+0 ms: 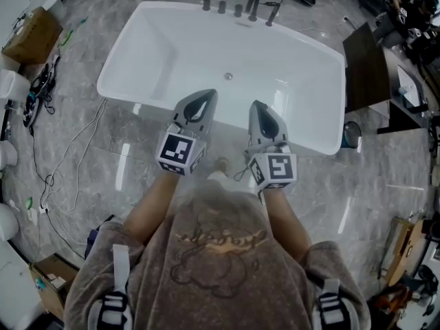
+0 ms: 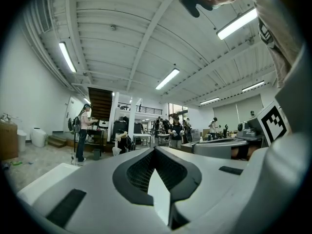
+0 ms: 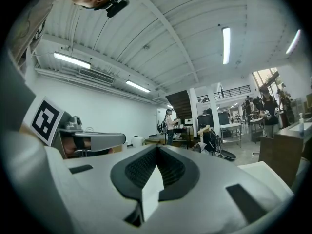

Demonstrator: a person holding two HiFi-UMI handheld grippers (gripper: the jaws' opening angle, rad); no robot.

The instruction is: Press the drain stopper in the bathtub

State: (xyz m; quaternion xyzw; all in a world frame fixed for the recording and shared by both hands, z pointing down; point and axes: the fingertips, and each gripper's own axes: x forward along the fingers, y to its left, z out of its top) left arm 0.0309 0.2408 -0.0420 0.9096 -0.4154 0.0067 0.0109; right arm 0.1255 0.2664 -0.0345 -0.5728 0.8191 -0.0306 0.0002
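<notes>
At the upper left of the head view a cardboard box (image 1: 31,34) is lying on the floor, clear of the work. The white bathtub (image 1: 130,74) is filling the upper middle. The person is standing at its near rim, probably squaring up before reaching in. In the lower middle the left tool (image 1: 207,96) is pointing at the tub, its jaws pressed together on nothing. The drain stopper (image 1: 227,76) is sitting on the tub floor, above and between the two tools in the frame, well apart from both and not yet pressed. The right tool (image 1: 256,106) is pointing the same way, jaws likewise together and empty. A closed tip is likely being kept as a firm point for pushing.
</notes>
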